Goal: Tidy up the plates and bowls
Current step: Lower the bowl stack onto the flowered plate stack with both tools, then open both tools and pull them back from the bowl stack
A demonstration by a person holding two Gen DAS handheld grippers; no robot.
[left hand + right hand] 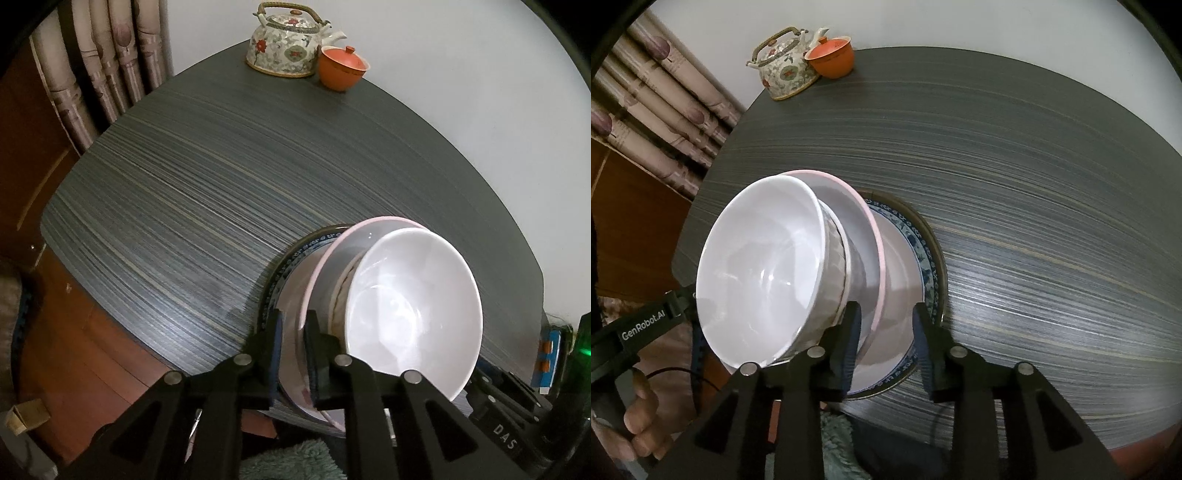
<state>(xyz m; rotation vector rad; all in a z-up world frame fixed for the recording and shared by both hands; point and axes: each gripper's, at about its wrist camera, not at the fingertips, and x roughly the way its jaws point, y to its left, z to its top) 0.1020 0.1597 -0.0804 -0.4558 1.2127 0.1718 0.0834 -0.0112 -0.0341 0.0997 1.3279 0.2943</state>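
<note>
A stack of dishes stands near the table's front edge: a white bowl (413,310) (761,273) on top of a second bowl, in a pink-rimmed plate (332,254) (871,236), on a blue-patterned plate (284,266) (923,254). My left gripper (293,354) is shut on the plates' rim at the left side of the stack. My right gripper (886,343) straddles the plates' rim at the right side, with its fingers (849,339) wider apart; I cannot tell whether they press on the plates.
The dark striped table (221,177) (1052,184) carries a floral teapot (288,44) (786,62) and an orange lidded cup (341,66) (831,57) at the far edge by the wall. Curtains (96,74) hang at the left. A green fluffy cloth (291,461) lies below the table's edge.
</note>
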